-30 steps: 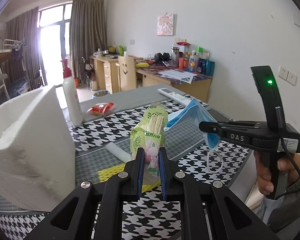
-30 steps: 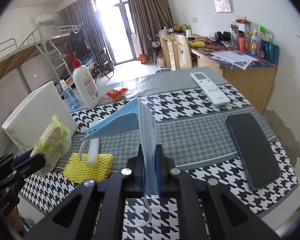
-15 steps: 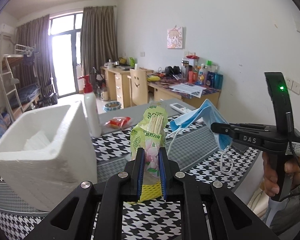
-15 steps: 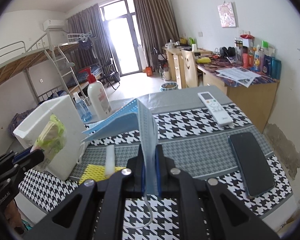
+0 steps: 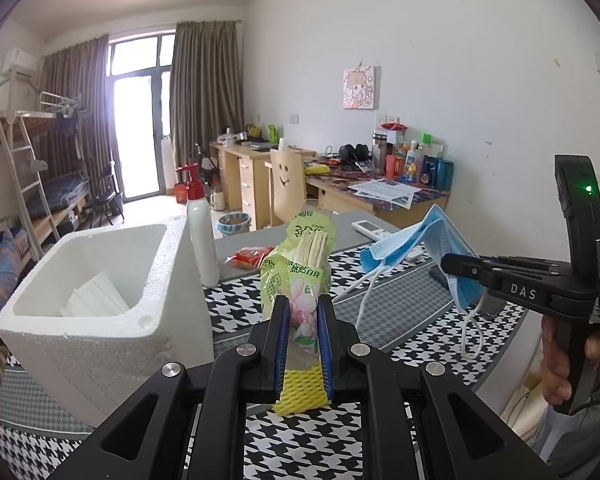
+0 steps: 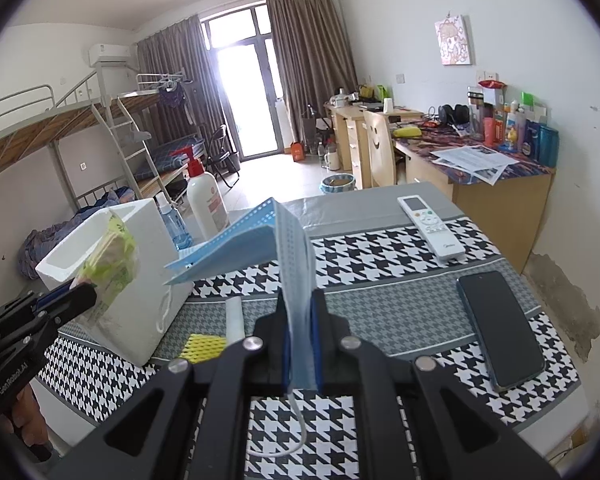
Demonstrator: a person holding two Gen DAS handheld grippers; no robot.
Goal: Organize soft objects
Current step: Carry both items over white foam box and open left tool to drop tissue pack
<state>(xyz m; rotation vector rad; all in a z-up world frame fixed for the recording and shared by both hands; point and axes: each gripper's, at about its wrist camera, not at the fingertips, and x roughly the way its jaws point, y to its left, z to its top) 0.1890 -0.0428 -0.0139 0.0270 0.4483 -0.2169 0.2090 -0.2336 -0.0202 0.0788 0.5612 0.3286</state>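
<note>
Right of the foam box (image 5: 100, 320), the left gripper (image 5: 303, 312) tilts slightly down, clamping a green packet (image 5: 300, 276); further right, the right gripper (image 6: 300, 336) pinches a blue mask (image 6: 288, 256)

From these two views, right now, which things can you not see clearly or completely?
- Foam box: its floor is mostly hidden by its own walls in both views.
- Green packet: its lower end is covered by the left gripper pads, left wrist view.
- Face mask: one ear loop is cut off behind the right gripper, right wrist view.
- Packet print: too small to read.
</note>
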